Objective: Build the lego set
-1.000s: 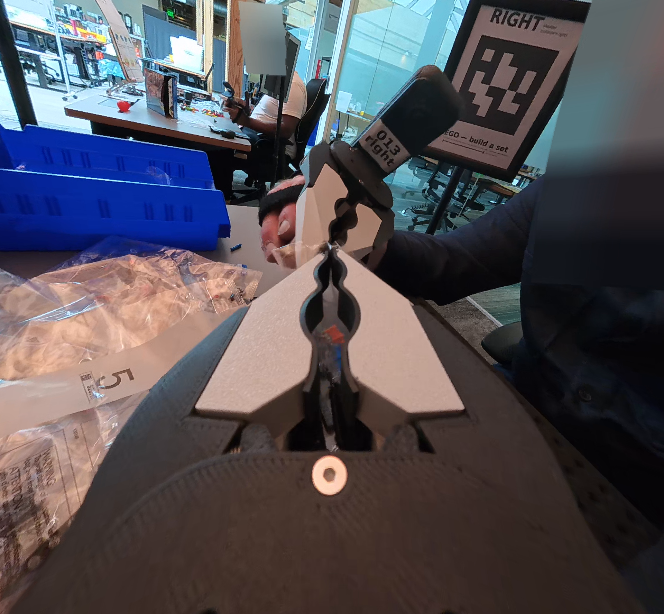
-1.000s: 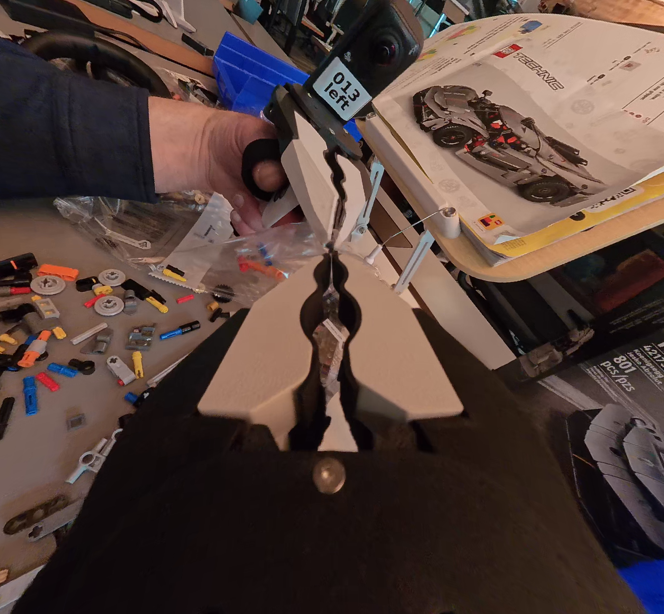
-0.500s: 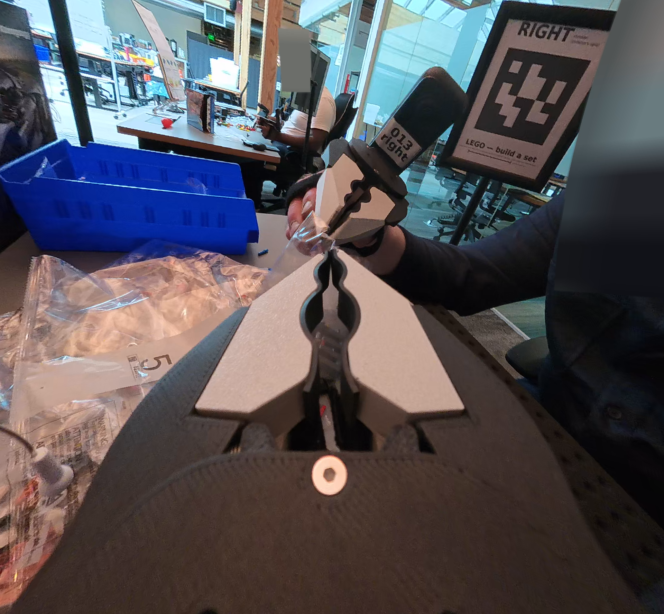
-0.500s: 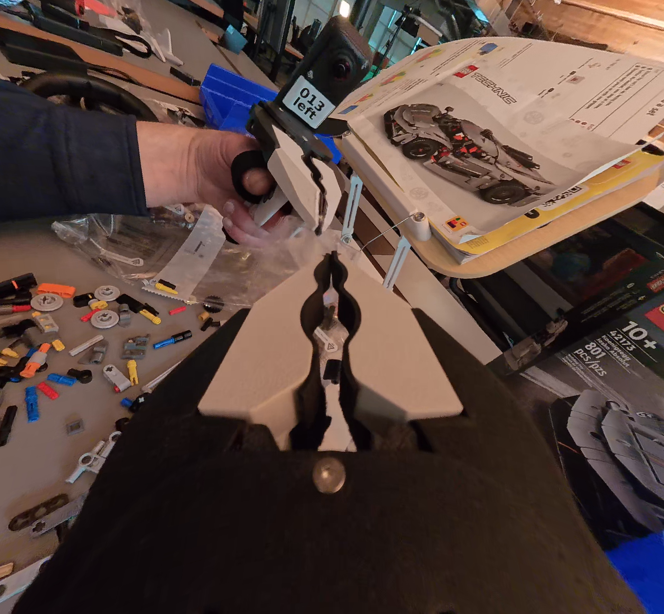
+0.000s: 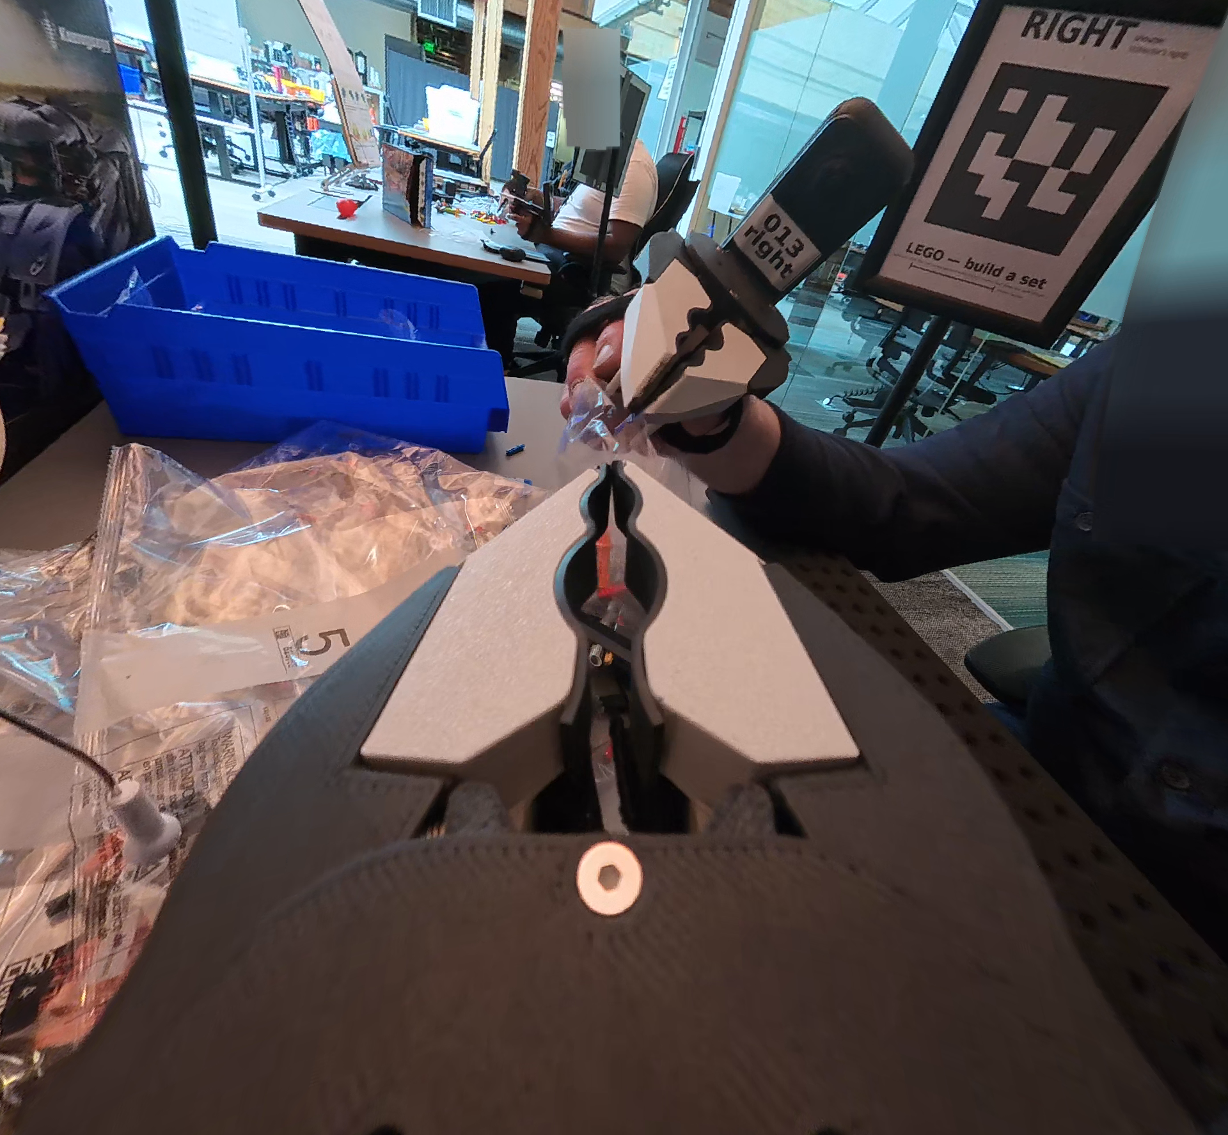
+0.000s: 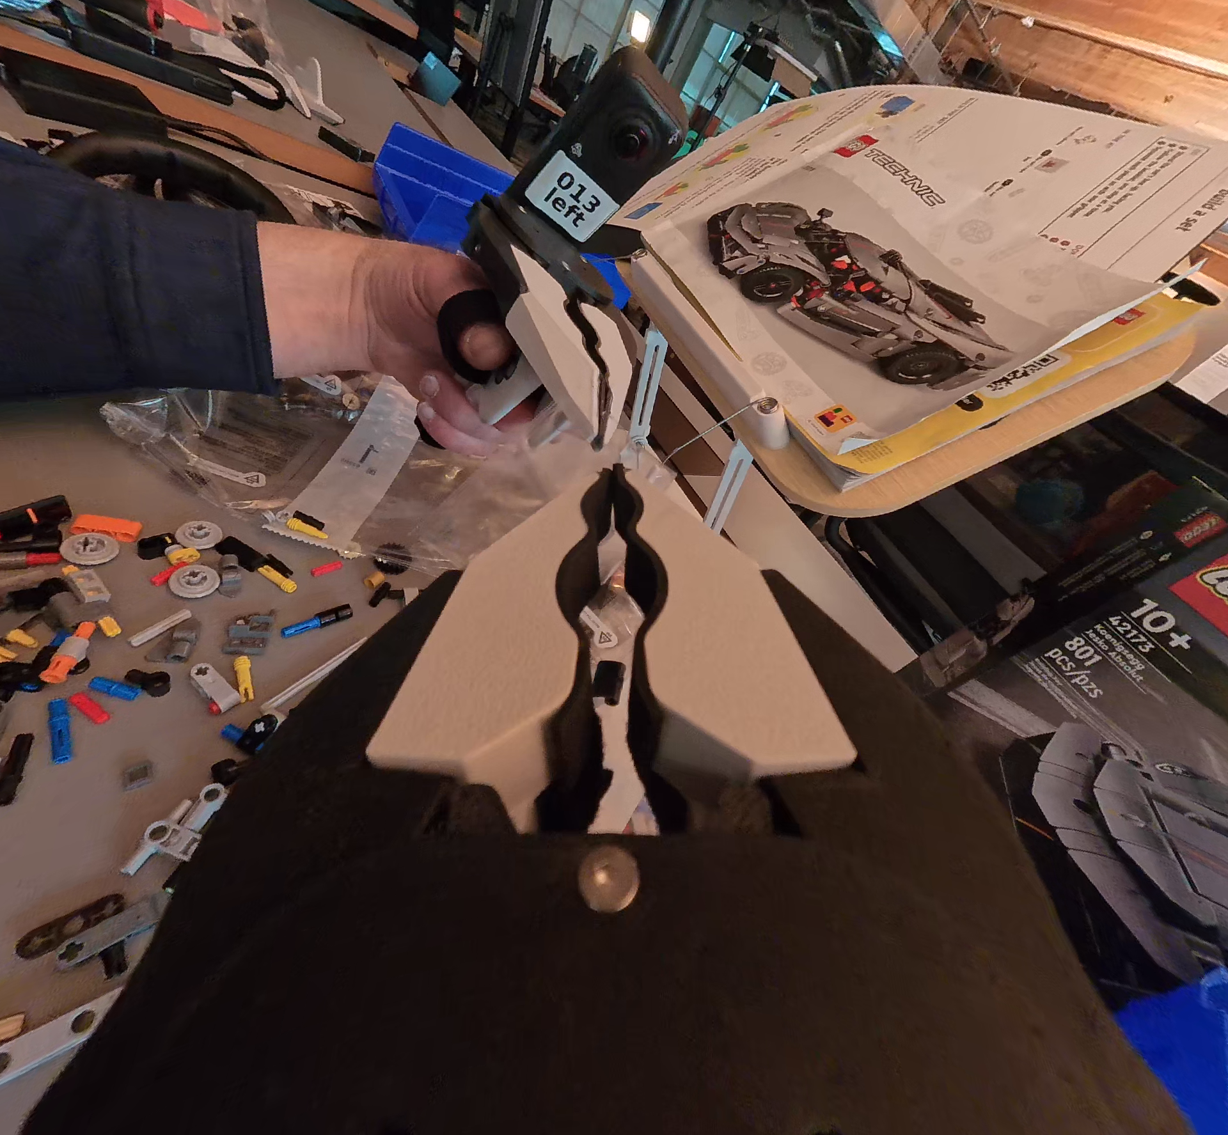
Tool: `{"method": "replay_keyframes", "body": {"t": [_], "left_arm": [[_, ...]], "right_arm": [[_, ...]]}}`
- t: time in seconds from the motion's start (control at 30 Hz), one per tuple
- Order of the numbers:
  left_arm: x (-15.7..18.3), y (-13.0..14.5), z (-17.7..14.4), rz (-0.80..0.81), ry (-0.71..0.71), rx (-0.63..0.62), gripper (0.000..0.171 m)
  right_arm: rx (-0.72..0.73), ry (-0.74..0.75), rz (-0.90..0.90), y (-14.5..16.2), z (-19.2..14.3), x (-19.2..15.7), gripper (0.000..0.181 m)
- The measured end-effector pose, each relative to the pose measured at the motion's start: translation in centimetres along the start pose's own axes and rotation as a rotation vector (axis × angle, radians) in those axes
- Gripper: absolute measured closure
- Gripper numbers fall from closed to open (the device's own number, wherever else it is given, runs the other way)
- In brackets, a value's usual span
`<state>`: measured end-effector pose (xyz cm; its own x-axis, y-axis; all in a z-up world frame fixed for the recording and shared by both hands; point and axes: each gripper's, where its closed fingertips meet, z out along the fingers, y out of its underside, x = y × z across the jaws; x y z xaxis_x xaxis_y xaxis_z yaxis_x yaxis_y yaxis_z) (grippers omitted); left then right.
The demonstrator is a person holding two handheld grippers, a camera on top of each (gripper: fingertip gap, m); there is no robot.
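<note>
Both grippers pinch one small clear bag between them, tip to tip, above the table. Left gripper (image 5: 612, 472): jaws closed on the bag's film; red and dark pieces show through the gap between its fingers (image 5: 505, 611). Right gripper (image 6: 613, 473): jaws likewise closed on the bag, a white tag and a black piece visible in its gap. In the left wrist view the right gripper sits far and slightly right, tilted down, with crumpled film of the bag (image 5: 601, 419) bunched at its tip. In the right wrist view the left gripper is far and left of centre, held by a hand (image 6: 412, 332) in a dark sleeve.

Table (image 6: 60, 831), left side: loose pieces (image 6: 193, 578) scattered, grey wheels, blue, red, yellow and orange pins, black connectors. Bigger clear bags (image 5: 266, 538) lie flat near the left gripper, one with a white numbered strip. Blue bin (image 5: 286, 359) stands far left, behind the bags.

Right of the grippers: an open manual (image 6: 930, 253) showing a grey car rests on a tilted wooden stand (image 6: 930, 478). Below that, near right, the set's box (image 6: 1096, 671). A framed sign (image 5: 1036, 160) stands far right in the left wrist view. Another person sits at a far desk.
</note>
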<state>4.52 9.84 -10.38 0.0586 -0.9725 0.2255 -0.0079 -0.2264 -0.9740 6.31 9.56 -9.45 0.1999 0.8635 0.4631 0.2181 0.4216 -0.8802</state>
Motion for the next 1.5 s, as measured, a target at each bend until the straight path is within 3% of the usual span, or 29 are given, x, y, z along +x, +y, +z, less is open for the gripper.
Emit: {"method": "replay_keyframes", "body": {"t": [1.1,1.5], "left_arm": [[0.07,-0.19,-0.11,0.022,-0.015,-0.009,0.171],[-0.63,-0.93,-0.38,0.015,-0.064,0.014,0.160]], "right_arm": [[0.025,-0.043,0.066,0.40,-0.82,0.37,0.181],[0.015,-0.082,0.053,0.56,-0.83,-0.33,0.181]]}}
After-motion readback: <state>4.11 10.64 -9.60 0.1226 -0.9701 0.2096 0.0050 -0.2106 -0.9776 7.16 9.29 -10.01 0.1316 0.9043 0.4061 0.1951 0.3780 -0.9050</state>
